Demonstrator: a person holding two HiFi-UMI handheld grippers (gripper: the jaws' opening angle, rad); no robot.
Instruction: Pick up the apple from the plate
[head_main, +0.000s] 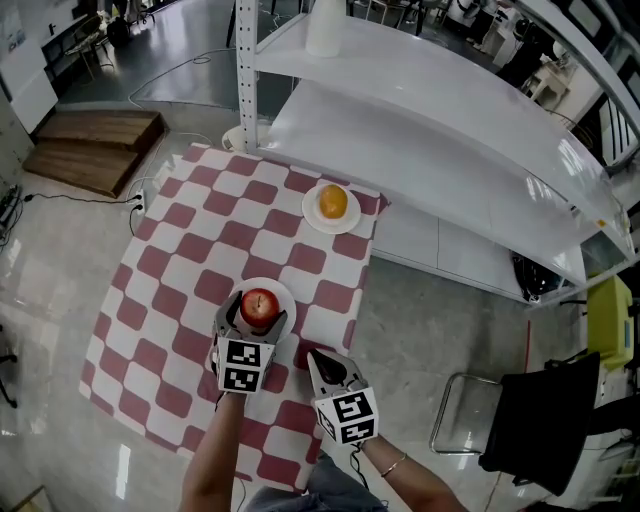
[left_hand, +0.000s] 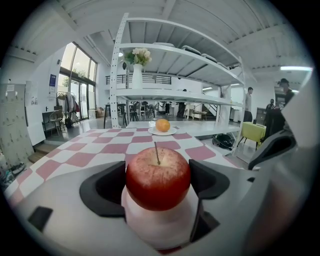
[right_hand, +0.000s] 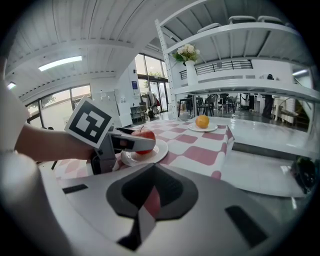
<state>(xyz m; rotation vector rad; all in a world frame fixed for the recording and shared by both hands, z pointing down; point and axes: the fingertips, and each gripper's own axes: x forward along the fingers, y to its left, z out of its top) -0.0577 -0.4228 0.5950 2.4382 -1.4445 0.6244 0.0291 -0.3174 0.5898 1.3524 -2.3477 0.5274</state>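
Note:
A red apple (head_main: 259, 305) stands on a small white plate (head_main: 285, 295) on the red-and-white checked cloth (head_main: 180, 270). My left gripper (head_main: 256, 322) reaches over the plate's near rim with a finger on each side of the fruit. In the left gripper view the apple (left_hand: 158, 177) fills the gap, both dark pads (left_hand: 106, 189) press its sides, and it still rests on the plate (left_hand: 160, 227). My right gripper (head_main: 322, 362) hovers shut and empty by the cloth's near right edge. From the right gripper (right_hand: 152, 175) view, the left gripper (right_hand: 131, 144) lies across the apple (right_hand: 146, 135).
An orange (head_main: 333, 201) sits on a second white plate (head_main: 316, 217) at the cloth's far right corner. A white metal shelf unit (head_main: 420, 120) stands behind and to the right. A chair (head_main: 462, 415) with dark fabric is on the floor at right.

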